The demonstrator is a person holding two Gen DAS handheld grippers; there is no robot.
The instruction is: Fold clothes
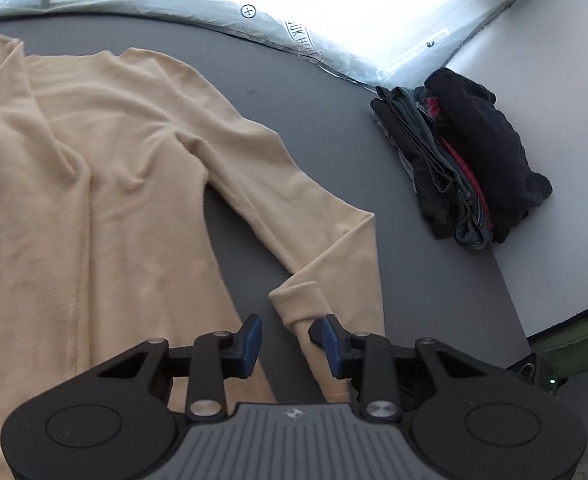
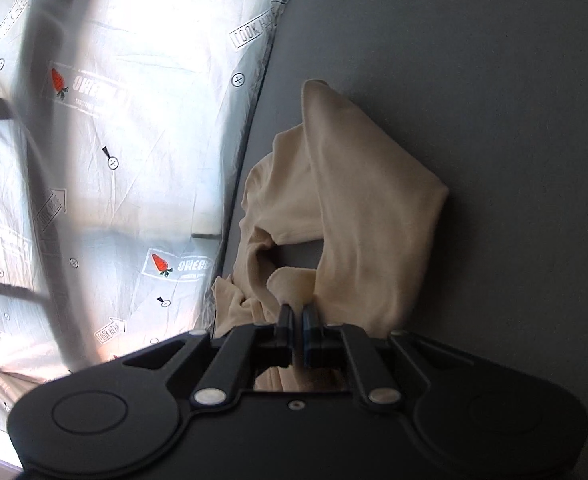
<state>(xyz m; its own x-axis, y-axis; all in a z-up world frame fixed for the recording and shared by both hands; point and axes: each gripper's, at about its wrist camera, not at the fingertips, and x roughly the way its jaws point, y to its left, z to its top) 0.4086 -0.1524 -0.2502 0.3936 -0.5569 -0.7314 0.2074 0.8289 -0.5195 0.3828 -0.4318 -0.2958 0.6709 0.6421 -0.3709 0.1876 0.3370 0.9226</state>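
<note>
With a folded pile [image 1: 465, 160] done, the right gripper [image 2: 297, 320] pinches the beige top [image 1: 74, 160]; the left gripper [image 1: 292, 340] gapes astride its cuff [image 1: 297, 300].

Work surface is a dark grey table [image 1: 254, 92], matte, w/ a rounded far edge. Right behind that edge hangs a silvery crinkled sheet [image 2: 134, 152], backlit pretty hard so it's blown out white in spots. It's printed w/ little carrot logos [image 2: 162, 263], "LOOK HERE" arrows [image 2: 254, 34] & small circled plus marks [image 1: 248, 11]. Dark bars show thru it, prob a frame but can't tell. Past the table's right edge there's a paler grey floor [image 1: 553, 120].
</note>
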